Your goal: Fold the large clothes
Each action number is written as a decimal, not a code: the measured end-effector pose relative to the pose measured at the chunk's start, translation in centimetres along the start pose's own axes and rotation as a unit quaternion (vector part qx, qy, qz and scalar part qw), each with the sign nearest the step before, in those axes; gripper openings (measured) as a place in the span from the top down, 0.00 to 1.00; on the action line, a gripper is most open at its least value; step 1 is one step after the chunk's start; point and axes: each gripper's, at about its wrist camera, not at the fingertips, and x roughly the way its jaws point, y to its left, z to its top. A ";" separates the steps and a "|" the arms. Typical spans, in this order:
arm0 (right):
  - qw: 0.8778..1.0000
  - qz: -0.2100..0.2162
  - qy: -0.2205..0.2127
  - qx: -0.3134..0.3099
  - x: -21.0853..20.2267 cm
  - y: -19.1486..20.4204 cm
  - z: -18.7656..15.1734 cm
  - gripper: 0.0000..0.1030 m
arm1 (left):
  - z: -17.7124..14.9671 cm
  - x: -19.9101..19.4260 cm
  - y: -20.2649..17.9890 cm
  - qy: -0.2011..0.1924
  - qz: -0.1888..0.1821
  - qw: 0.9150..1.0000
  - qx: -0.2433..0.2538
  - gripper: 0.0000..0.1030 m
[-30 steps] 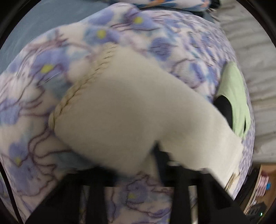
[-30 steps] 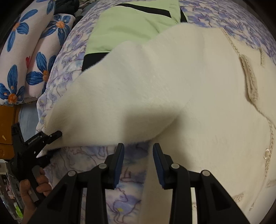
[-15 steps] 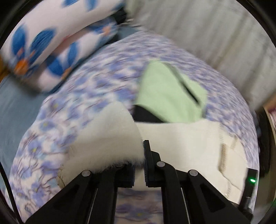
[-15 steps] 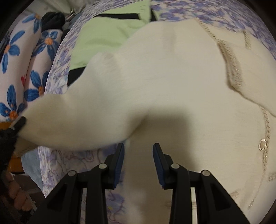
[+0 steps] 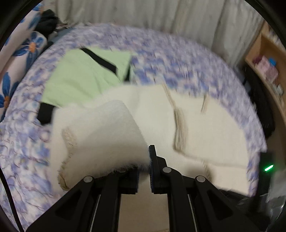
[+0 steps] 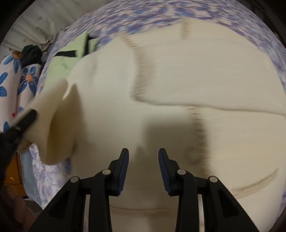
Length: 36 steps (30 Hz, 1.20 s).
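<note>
A large cream fleece garment (image 5: 205, 128) with knitted beige trim lies spread on a floral bedspread (image 5: 160, 46). My left gripper (image 5: 143, 160) is shut on a lifted fold of it (image 5: 107, 135), which drapes over the left finger and hangs above the rest. In the right wrist view the same lifted fold (image 6: 57, 121) sits at the left, pinched by the left gripper (image 6: 26, 116). My right gripper (image 6: 143, 155) hovers open over the garment's body (image 6: 196, 75) with nothing between its fingers.
A light green garment (image 5: 80, 76) with black strips lies on the bed behind the cream one. Pillows with blue flowers (image 5: 17, 58) and a dark bundle (image 5: 48, 17) sit at the left. A pale curtain (image 5: 143, 14) hangs behind, and a wooden shelf (image 5: 268, 67) stands at the right.
The left gripper has lifted the cream fold and swung it across the bed, rolling as it went. The right gripper has slid sideways over the garment, still open.
</note>
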 end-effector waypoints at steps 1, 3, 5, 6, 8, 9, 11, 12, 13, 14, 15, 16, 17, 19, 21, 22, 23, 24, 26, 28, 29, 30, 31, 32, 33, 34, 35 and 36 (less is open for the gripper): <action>1.000 -0.002 -0.001 0.002 0.0 -0.8 0.1 0.67 | -0.7 0.9 -0.6 0.012 0.005 1.000 0.004 0.93; 1.000 -0.008 -0.003 0.005 -0.3 -2.5 0.0 0.67 | -2.1 3.2 -1.5 0.044 0.018 0.999 0.010 0.91; 1.000 -0.007 -0.003 0.004 -0.4 -3.4 0.0 0.67 | -3.2 4.3 -1.7 0.060 0.020 0.998 0.012 0.83; 1.000 -0.005 -0.003 0.002 -0.5 -3.7 0.1 0.67 | -3.7 4.8 -1.8 0.072 0.019 0.997 0.014 0.73; 1.000 0.003 -0.001 -0.007 -0.5 -4.1 0.0 0.67 | -4.1 5.0 -1.5 0.084 0.007 0.996 0.005 0.53; 1.000 0.007 -0.001 -0.011 -0.4 -4.1 0.1 0.67 | -4.3 4.8 -1.3 0.092 -0.006 0.996 -0.005 0.37; 1.000 0.017 -0.003 -0.026 -0.5 -3.6 0.2 0.67 | -4.5 4.2 -0.9 0.092 -0.020 0.995 -0.024 0.31; 0.999 0.022 -0.006 -0.039 -0.6 -2.9 0.2 0.67 | -4.7 3.7 -0.6 0.089 -0.024 0.995 -0.028 0.31; 0.999 0.025 -0.008 -0.047 -0.7 -2.6 0.2 0.67 | -4.9 3.1 -0.4 0.086 -0.024 0.996 -0.030 0.31; 0.998 0.032 -0.010 -0.062 -0.8 -1.8 0.3 0.67 | -4.9 2.8 -0.2 0.085 -0.022 0.996 -0.032 0.31; 0.997 0.038 -0.012 -0.072 -0.9 -0.9 0.5 0.67 | -5.0 2.1 0.3 0.083 -0.021 0.996 -0.037 0.31; 0.996 0.044 -0.014 -0.083 -1.0 -0.4 0.5 0.67 | -5.2 1.4 0.7 0.080 -0.020 0.996 -0.045 0.31; 0.994 0.050 -0.017 -0.098 -1.1 0.6 0.6 0.67 | -5.5 0.6 1.3 0.076 -0.018 0.995 -0.054 0.31; 0.990 0.059 -0.021 -0.124 -1.2 2.1 0.7 0.66 | -5.7 -1.1 2.8 0.066 -0.008 0.995 -0.070 0.31; 0.986 0.066 -0.025 -0.151 -1.2 3.9 0.5 0.57 | -6.1 -2.5 4.5 0.058 0.009 0.995 -0.086 0.30; 0.983 0.073 -0.029 -0.167 -1.2 5.0 0.4 0.51 | -6.2 -3.2 5.7 0.056 0.019 0.994 -0.097 0.30; 0.980 0.079 -0.031 -0.180 -1.2 5.9 0.2 0.50 | -6.4 -3.7 7.0 0.055 0.027 0.992 -0.109 0.30; 0.976 0.086 -0.032 -0.196 -1.2 6.9 -0.1 0.49 | -6.4 -4.0 8.2 0.056 0.032 0.991 -0.119 0.30; 0.966 0.090 -0.035 -0.239 -0.9 9.4 -1.0 0.49 | -6.8 -4.6 10.7 0.057 0.050 0.987 -0.143 0.30; 0.956 0.086 -0.040 -0.277 -0.6 11.4 -1.7 0.49 | -7.0 -4.9 12.5 0.055 0.063 0.984 -0.158 0.30; 0.949 0.079 -0.045 -0.303 -0.4 12.5 -2.4 0.49 | -7.1 -5.0 13.4 0.055 0.070 0.982 -0.165 0.30; 0.944 0.074 -0.048 -0.319 -0.3 13.1 -2.8 0.49 | -7.2 -5.0 14.0 0.053 0.073 0.981 -0.171 0.30; 0.937 0.066 -0.052 -0.340 -0.2 14.1 -3.4 0.49 | -7.3 -5.1 14.3 0.053 0.074 0.980 -0.176 0.30; 0.930 0.057 -0.056 -0.357 0.0 14.8 -4.0 0.49 | -7.5 -5.1 14.8 0.053 0.075 0.979 -0.182 0.30; 0.925 0.049 -0.061 -0.371 0.2 15.3 -4.4 0.49 | -7.6 -5.0 15.1 0.054 0.076 0.978 -0.185 0.30; 0.921 0.041 -0.065 -0.381 0.5 15.8 -4.7 0.49 | -7.7 -4.9 15.5 0.055 0.075 0.978 -0.189 0.30; 0.916 0.030 -0.071 -0.394 0.7 16.3 -5.0 0.49 | -7.7 -4.7 15.5 0.056 0.076 0.977 -0.191 0.30; 0.912 0.022 -0.075 -0.402 0.9 16.6 -5.2 0.49 | -7.8 -4.6 15.7 0.057 0.076 0.977 -0.192 0.30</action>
